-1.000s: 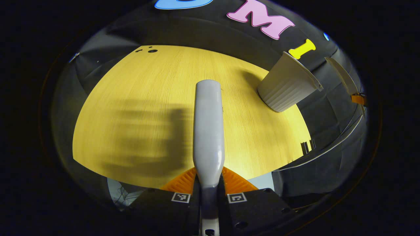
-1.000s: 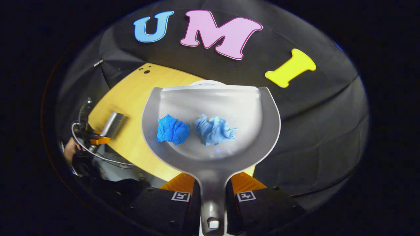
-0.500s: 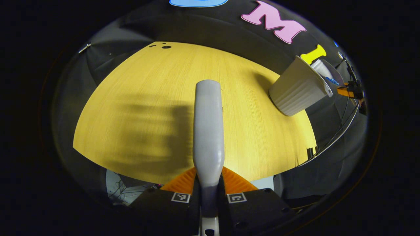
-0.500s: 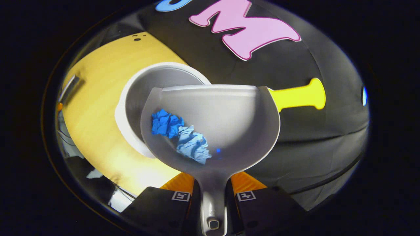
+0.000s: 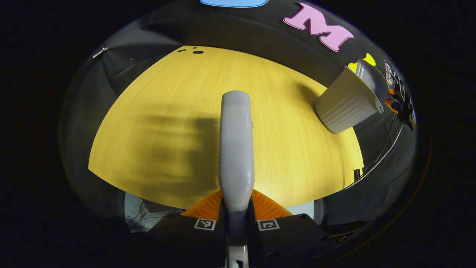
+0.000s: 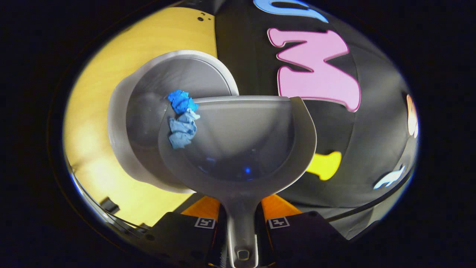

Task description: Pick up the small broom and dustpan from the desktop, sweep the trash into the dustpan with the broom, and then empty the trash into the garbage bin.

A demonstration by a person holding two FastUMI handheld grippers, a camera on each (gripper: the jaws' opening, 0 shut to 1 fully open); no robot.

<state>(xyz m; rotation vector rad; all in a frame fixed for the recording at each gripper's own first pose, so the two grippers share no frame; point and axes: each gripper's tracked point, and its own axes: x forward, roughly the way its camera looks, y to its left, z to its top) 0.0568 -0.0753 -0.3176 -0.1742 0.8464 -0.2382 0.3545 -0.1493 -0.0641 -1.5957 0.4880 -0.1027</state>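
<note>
My right gripper [image 6: 241, 212] is shut on the handle of the grey dustpan [image 6: 245, 149], which is tilted over the open mouth of the white garbage bin [image 6: 122, 149]. Two crumpled paper balls, one bright blue [image 6: 181, 101] and one pale blue [image 6: 182, 128], have slid to the pan's left rim, right over the bin. My left gripper [image 5: 236, 210] is shut on the grey broom handle [image 5: 235, 145], held above the yellow desktop [image 5: 167, 123]. In the left gripper view the bin [image 5: 346, 106] stands at the far right with the dustpan [image 5: 373, 80] tipped over it.
The wooden desktop [image 6: 96, 96] has small holes near its far edge [image 5: 197, 52]. The other gripper and its cable [image 5: 399, 104] show past the bin at the table's right end. Black cloth walls close in behind and to the right.
The dustpan has rolled further left over the bin, and both paper balls slid from the pan's middle to its left rim. The left gripper drifted slightly, so the bin appears further right.
</note>
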